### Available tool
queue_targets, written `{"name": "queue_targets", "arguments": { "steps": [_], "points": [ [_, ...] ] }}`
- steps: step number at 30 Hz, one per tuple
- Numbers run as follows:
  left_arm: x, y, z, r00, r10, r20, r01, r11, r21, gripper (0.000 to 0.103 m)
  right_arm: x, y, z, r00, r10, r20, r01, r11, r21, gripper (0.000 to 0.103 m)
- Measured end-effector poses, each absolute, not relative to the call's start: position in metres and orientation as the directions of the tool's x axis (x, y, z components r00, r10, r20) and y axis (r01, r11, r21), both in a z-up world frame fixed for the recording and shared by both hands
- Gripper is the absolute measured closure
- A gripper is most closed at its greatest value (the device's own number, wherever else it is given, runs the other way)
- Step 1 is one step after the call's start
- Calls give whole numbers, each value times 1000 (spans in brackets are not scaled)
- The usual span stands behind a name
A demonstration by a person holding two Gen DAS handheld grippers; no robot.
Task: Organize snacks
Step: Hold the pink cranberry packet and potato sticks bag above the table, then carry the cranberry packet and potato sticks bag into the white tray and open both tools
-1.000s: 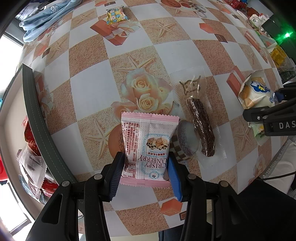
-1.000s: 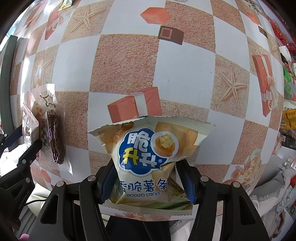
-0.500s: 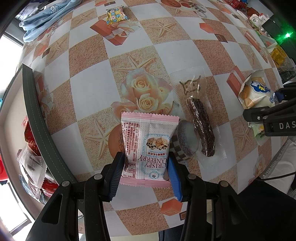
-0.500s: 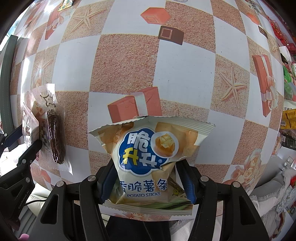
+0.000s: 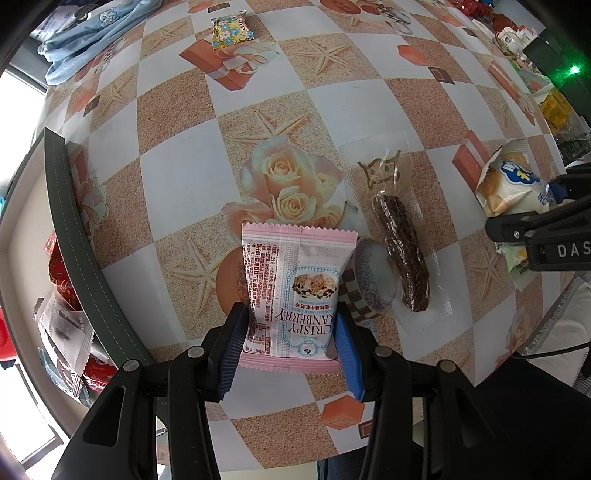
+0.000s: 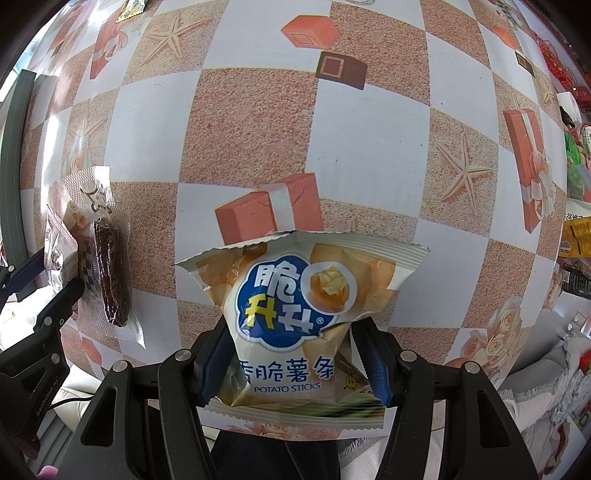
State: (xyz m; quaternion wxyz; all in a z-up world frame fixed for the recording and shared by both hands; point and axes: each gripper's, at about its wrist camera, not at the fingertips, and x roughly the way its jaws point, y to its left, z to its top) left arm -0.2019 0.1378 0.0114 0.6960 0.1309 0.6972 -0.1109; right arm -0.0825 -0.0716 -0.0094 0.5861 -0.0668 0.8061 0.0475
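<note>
Gripping now: both grippers have a snack each, above a table (image 5: pixel 332 110) with a checked cloth of starfish, roses and gift boxes.
Left gripper (image 5: pixel 290 343): closed partway on a pink pack (image 5: pixel 291 291) printed "CRISPY CRANBERRY"; the blue pads press its two long edges near the lower end, and the pack stands up between them, pointing straight down at the cloth.
Right gripper (image 6: pixel 293 365): closed partway on a potato-stick bag (image 6: pixel 295 306), white and blue with a yellow picture; the pads pinch its lower half and the bag bulges above them.
Sausage (image 5: pixel 400 254): dark, in a clear wrapper, flat on the cloth just right of the pink pack; in the right view it lies at the left edge.
Round pack (image 5: pixel 373 277): checked rim, clear top, between the pink pack and the sausage, touching the wrapper.
Candy (image 5: pixel 232 28): small, flowered yellow and blue, far across the table, well apart.
Blue cloth (image 5: pixel 99 33): bunched at the far left corner.
Bin (image 5: pixel 70 236): dark-rimmed, at the table's left edge, with red and white packets inside.
</note>
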Motion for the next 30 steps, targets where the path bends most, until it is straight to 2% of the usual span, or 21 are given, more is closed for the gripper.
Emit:
{"name": "queue_targets", "arguments": {
  "steps": [24,30],
  "points": [
    [-201,140,12,1,25,-1000,334,942,24,53,-84,-72,-9,-303,-50,-952,-163,987,0,41],
    [-196,150,15,-24,-30,-999,291,956,-36,57,-84,-65,-3,-307,-38,-951,-173,985,17,44]
  ]
}}
